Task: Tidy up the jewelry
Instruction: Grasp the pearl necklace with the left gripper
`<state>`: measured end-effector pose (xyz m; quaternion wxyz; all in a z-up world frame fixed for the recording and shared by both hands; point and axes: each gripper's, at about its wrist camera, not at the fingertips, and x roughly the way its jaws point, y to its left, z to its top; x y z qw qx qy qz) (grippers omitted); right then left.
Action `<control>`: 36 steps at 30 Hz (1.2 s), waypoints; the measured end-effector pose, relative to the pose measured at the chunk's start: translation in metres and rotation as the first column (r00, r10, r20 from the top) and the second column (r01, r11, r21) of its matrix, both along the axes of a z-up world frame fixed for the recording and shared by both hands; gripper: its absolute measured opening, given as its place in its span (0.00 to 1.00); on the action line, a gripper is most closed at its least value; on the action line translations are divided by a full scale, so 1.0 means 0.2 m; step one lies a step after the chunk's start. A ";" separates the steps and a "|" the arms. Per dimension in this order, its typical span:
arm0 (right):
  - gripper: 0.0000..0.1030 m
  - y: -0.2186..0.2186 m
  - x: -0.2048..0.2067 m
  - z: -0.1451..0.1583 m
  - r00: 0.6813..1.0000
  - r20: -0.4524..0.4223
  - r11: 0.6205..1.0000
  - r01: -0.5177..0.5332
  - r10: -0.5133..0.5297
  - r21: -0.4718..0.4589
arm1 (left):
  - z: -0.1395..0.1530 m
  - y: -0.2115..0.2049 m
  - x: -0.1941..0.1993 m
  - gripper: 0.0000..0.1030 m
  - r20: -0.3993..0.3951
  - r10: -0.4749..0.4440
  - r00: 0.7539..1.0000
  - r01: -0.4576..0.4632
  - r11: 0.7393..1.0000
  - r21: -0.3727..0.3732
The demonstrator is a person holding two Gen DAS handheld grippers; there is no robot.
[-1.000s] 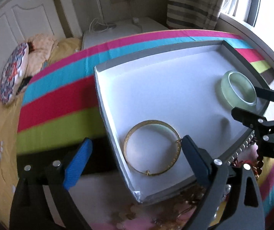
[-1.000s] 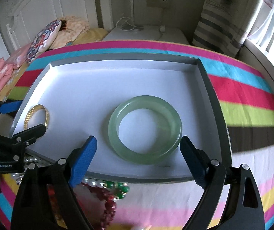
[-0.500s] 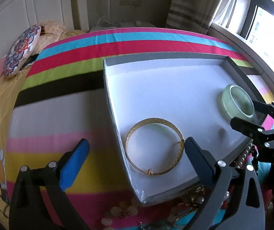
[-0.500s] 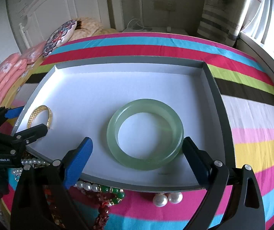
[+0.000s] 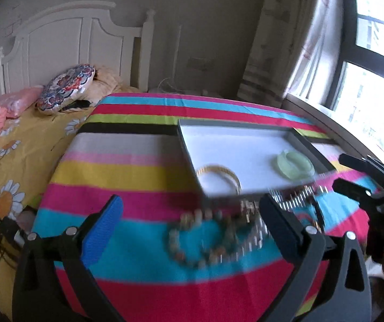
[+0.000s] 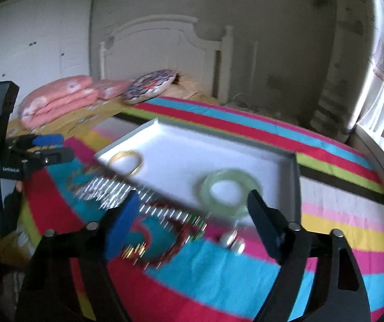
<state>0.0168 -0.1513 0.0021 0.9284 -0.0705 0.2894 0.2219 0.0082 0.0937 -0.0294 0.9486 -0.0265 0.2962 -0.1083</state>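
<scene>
A grey tray with a white floor (image 5: 245, 145) (image 6: 192, 161) lies on the striped bedspread. In it lie a gold bangle (image 5: 218, 175) (image 6: 126, 162) and a pale green jade bangle (image 5: 294, 165) (image 6: 229, 191). Blurred bead and pearl strands (image 5: 213, 238) (image 6: 149, 214) lie on the spread in front of the tray. Two loose pearls (image 6: 232, 240) lie near them. My left gripper (image 5: 192, 228) is open and empty, above the strands. My right gripper (image 6: 192, 222) is open and empty, above the tray's near edge.
The bed carries a striped spread (image 5: 127, 166), a patterned round cushion (image 5: 65, 88), pink folded bedding (image 6: 57, 99) and a white headboard (image 5: 71, 45). A window (image 5: 374, 80) and curtain are at the right. A white wardrobe (image 6: 31, 43) stands at the left.
Both grippers have pulled back and up from the tray, open and empty. The bangles stay in the tray. The loose strands now show in front of it.
</scene>
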 end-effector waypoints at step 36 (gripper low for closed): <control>0.57 0.02 -0.13 -0.11 0.992 -0.104 0.997 -0.061 0.066 0.056 | -0.05 -0.31 -0.03 0.07 0.001 -0.282 0.959 0.274 0.932 0.238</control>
